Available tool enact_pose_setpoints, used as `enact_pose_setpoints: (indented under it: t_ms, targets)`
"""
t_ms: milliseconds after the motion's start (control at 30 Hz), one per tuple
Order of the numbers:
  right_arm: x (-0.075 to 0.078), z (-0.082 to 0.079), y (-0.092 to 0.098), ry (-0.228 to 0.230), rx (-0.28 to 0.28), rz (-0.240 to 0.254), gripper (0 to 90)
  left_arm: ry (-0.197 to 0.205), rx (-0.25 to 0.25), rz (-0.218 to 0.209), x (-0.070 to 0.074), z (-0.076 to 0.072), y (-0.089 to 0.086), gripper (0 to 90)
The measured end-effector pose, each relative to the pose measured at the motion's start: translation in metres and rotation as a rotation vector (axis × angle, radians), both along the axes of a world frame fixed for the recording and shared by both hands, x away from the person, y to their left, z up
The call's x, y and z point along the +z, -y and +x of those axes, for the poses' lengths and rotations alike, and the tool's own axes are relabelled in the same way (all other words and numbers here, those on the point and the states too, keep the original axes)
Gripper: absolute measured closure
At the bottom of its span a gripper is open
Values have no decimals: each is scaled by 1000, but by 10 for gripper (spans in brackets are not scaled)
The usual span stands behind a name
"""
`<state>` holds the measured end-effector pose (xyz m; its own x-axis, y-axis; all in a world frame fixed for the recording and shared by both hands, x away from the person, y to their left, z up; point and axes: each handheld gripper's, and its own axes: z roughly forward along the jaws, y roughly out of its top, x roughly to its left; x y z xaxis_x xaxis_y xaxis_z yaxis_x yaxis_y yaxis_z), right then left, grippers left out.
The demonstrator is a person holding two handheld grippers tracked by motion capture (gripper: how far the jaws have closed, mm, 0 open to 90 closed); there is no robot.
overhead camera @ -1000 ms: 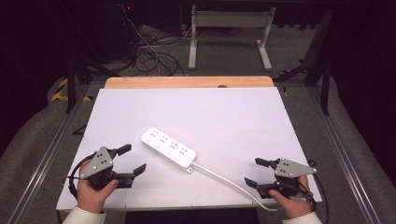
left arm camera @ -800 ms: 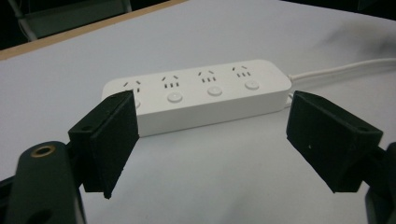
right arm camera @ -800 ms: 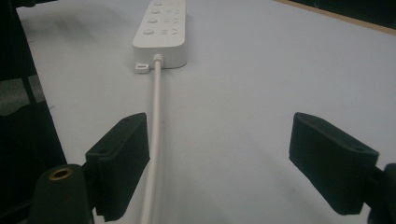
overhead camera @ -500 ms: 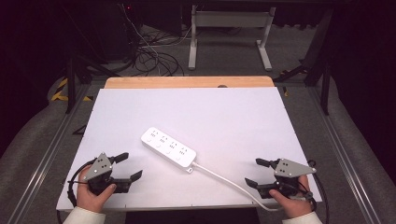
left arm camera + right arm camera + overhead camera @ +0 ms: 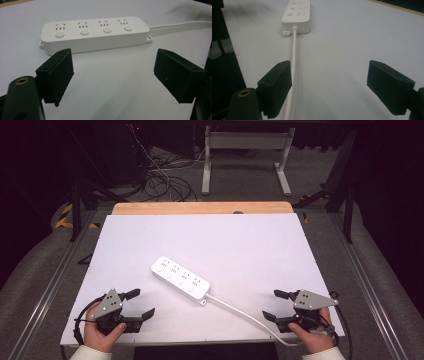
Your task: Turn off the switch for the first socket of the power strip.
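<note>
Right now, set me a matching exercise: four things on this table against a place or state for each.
Things:
1. power strip
2. white cord
3. left tongs
4. right tongs

Places or states:
A. open, near the table's front left corner
B. lies at an angle mid-table
C. open, near the front right corner
D. runs from the strip toward the front edge

Pairs: 1-B, 2-D, 3-A, 4-C

Readable text: you have none to read in any view.
Power strip (image 5: 96, 33): you see no brand or lettering on its white top, only socket slots and four plain round buttons.
Floor tape (image 5: 64, 216): you see yellow and black hazard stripes at the left, without words.
</note>
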<state>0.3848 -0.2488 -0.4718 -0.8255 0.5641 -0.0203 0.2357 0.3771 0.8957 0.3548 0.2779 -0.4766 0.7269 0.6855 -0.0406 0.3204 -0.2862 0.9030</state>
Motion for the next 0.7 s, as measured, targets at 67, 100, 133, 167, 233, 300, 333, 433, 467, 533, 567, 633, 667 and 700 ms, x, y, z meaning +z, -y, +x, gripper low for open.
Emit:
enact_pose_setpoints:
  t_ms: [67, 100, 133, 167, 233, 300, 333, 433, 467, 533, 567, 633, 667, 700]
  targets:
    - [0, 0, 0, 0, 0, 0, 204, 15, -3, 0, 1, 0, 0, 163]
    - [0, 0, 0, 1, 0, -1, 204, 11, 0, -6, 1, 0, 0, 163]
    - [0, 0, 0, 2, 1, -1, 203, 20, 4, 0, 2, -1, -1, 163]
    - [0, 0, 0, 2, 1, -1, 203, 23, 7, -2, 2, -1, -1, 162]
    - [0, 0, 0, 2, 0, -1, 203, 32, 14, -6, 3, -1, -1, 160]
    - [0, 0, 0, 3, 0, -2, 203, 31, 16, -15, 3, -2, -1, 158]
    - [0, 0, -1, 3, 1, -2, 203, 35, 14, -10, 4, -2, -2, 157]
    - [0, 0, 0, 4, 1, -3, 203, 42, 17, -3, 4, -3, -1, 156]
    - [0, 0, 0, 5, 1, -3, 203, 47, 19, 2, 4, -3, -1, 156]
    - [1, 0, 0, 5, 1, -3, 203, 54, 23, 10, 5, -3, -1, 154]
    - [1, 0, 0, 6, 1, -3, 203, 58, 25, 13, 5, -3, -1, 153]
    - [1, -1, 0, 6, 1, -2, 203, 55, 28, 16, 5, -3, -1, 150]
    - [1, -1, 0, 6, 1, -2, 203, 56, 29, 17, 5, -3, -1, 149]
    - [1, -1, 0, 7, 1, -3, 203, 57, 31, 21, 5, -3, -1, 148]
